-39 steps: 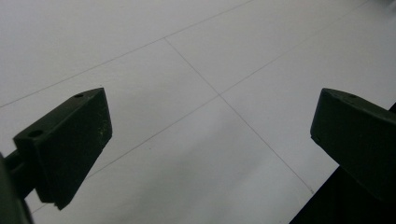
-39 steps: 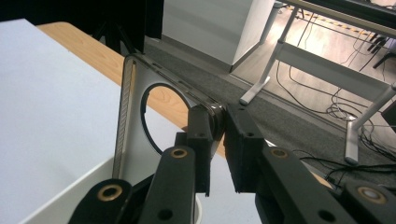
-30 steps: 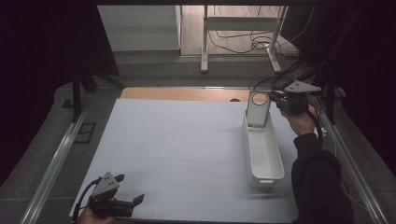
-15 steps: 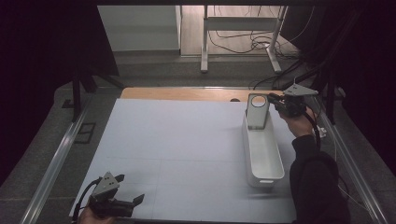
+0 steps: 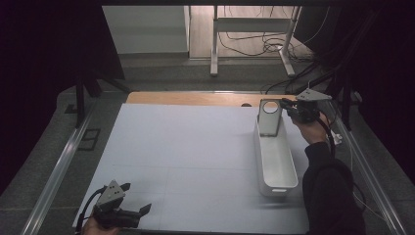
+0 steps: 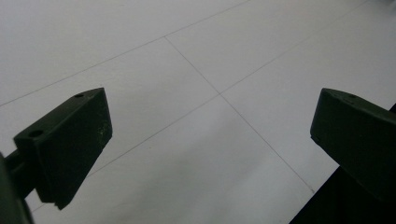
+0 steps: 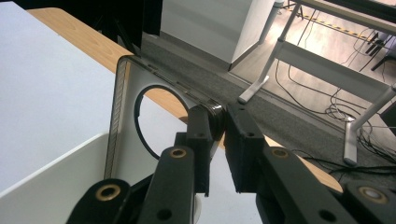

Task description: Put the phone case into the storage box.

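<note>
High view, unmarked grey plate (image 5: 268, 117), white bin (image 5: 276, 159)

On the table: 1 long white plastic bin (image 5: 276, 164), 1 flat grey rectangular panel with a round hole (image 5: 269, 117) standing upright at the bin's far end, 1 white table mat (image 5: 186, 147), and 2 black two-jaw grippers (image 5: 128, 215) (image 5: 289, 111).

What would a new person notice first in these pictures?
First, the right hand-held gripper at the table's far right, pinching the corner of a grey panel with a round hole. The panel stands upright at the far end of a long white bin. Next, the left hand-held gripper near the front left edge, jaws wide apart over the bare white table.
</note>
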### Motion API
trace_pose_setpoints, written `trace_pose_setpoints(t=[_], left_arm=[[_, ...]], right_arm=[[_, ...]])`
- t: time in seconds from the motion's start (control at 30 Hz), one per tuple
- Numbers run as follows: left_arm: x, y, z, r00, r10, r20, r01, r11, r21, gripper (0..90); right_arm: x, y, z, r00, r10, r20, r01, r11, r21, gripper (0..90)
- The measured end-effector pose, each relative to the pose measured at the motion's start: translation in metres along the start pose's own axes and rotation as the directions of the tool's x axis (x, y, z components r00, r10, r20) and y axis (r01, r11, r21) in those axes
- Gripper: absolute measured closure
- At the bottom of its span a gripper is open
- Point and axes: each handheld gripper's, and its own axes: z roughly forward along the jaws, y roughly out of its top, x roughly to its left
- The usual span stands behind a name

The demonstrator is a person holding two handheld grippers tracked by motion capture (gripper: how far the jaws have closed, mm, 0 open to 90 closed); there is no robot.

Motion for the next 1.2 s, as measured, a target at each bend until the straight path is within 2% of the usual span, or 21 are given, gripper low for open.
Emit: trace_pose_setpoints(t=[0.17, 0.43, 0.67, 0.87, 1.0, 1.2], left_arm=[[0.0, 0.0001, 0.0001, 1.0, 0.0, 0.0, 0.0, 1.0, 0.001, 0.2], [-0.0001, 0.0, 0.0, 1.0, 0.001, -0.001, -0.001, 1.0, 0.001, 0.2], [0.0, 0.0, 0.0, 1.0, 0.0, -0.001, 0.0, 1.0, 0.001, 0.1], [0.0002, 0.0, 0.0001, 1.0, -0.002, 0.001, 0.002, 1.0, 0.001, 0.1], [0.0004, 0.0, -0.0001, 1.0, -0.002, 0.001, 0.002, 1.0, 0.0, 0.1], [0.0007, -0.0002, -0.0003, 1.0, -0.004, 0.002, 0.004, 1.0, -0.003, 0.1]], right_arm=[[-0.0004, -0.0003, 0.0008, 0.9997, 0.024, 0.002, -0.024, 1.0, 0.0, 77.1], [-0.0001, 0.0003, 0.0018, 0.9996, 0.028, 0.01, -0.028, 1.0, 0.005, 74.4], [0.0004, 0.0007, 0.0025, 0.9991, 0.041, 0.013, -0.041, 0.999, 0.023, 65.9], [0.0008, -0.0008, 0.0047, 0.9976, 0.061, 0.033, -0.062, 0.997, 0.046, 59.3], [0.0002, -0.0008, 0.003, 0.9945, 0.101, 0.026, -0.103, 0.993, 0.053, 52.8], [0.0031, -0.001, 0.0009, 0.9907, 0.136, 0.01, -0.136, 0.987, 0.087, 46.8]])
